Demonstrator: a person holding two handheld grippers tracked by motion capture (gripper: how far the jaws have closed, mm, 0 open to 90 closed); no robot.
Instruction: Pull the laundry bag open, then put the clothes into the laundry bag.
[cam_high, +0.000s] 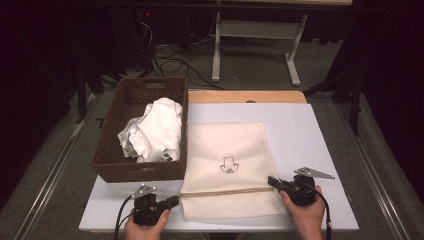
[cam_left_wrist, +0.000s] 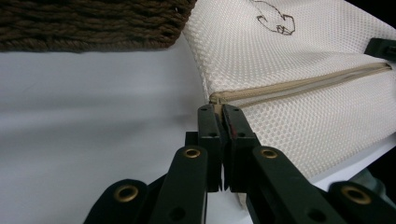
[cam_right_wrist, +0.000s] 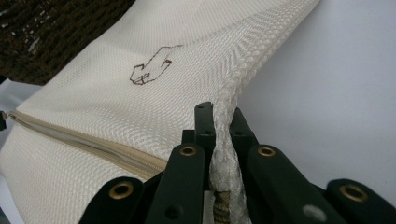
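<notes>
I see white clothes (cam_high: 157, 131) piled in the wicker basket (cam_high: 111, 165). My right hand-held gripper (cam_right_wrist: 219, 122) clamps the mesh laundry bag (cam_high: 227, 150) edge on the counter (cam_high: 310, 135); left hand-held gripper (cam_left_wrist: 218, 116) pinches its zipper (cam_left_wrist: 299, 86) end.

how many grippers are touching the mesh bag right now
2. The right gripper is shut on the mesh bag at its right edge; the left gripper meets the zipper's left end.
</notes>
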